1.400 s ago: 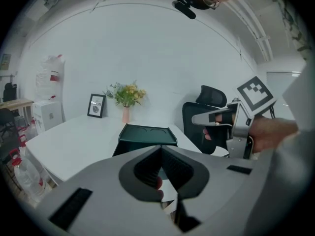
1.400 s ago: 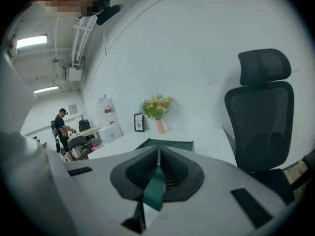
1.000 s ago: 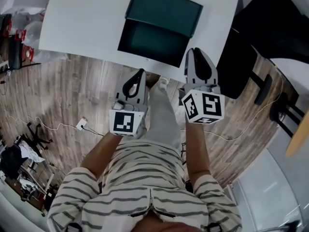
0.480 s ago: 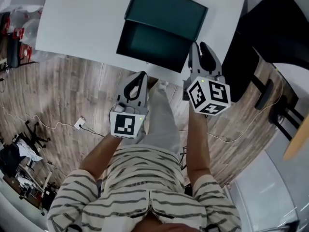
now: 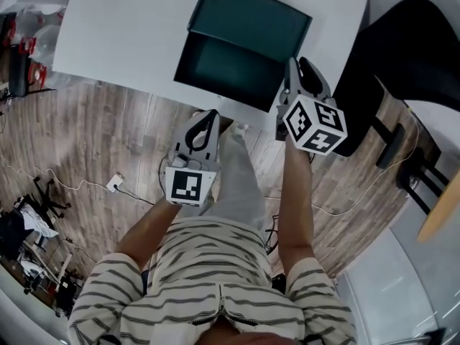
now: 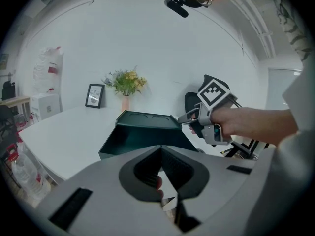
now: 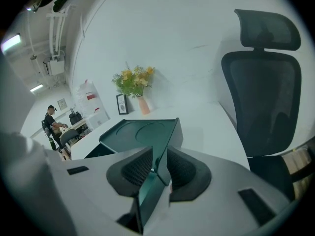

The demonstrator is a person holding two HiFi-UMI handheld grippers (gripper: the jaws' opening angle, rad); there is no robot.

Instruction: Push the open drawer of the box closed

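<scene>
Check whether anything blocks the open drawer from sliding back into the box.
Nothing visible does. The drawer looks empty, and its path into the box is clear. The right tool has its jaws opening, and they straddle the drawer's front right corner.

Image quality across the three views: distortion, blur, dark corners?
Head view: sharp, evenly lit, mild wide-angle bend. Left gripper view: heavy fisheye, dark corners, box crisp. Right gripper view: same fisheye and dark corners, nearest drawer wall blurred, chair crisp.

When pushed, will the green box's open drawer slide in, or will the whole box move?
The drawer looks stiff and empty, so probably light. The box rests on a smooth white table, so it may slide too.
</scene>
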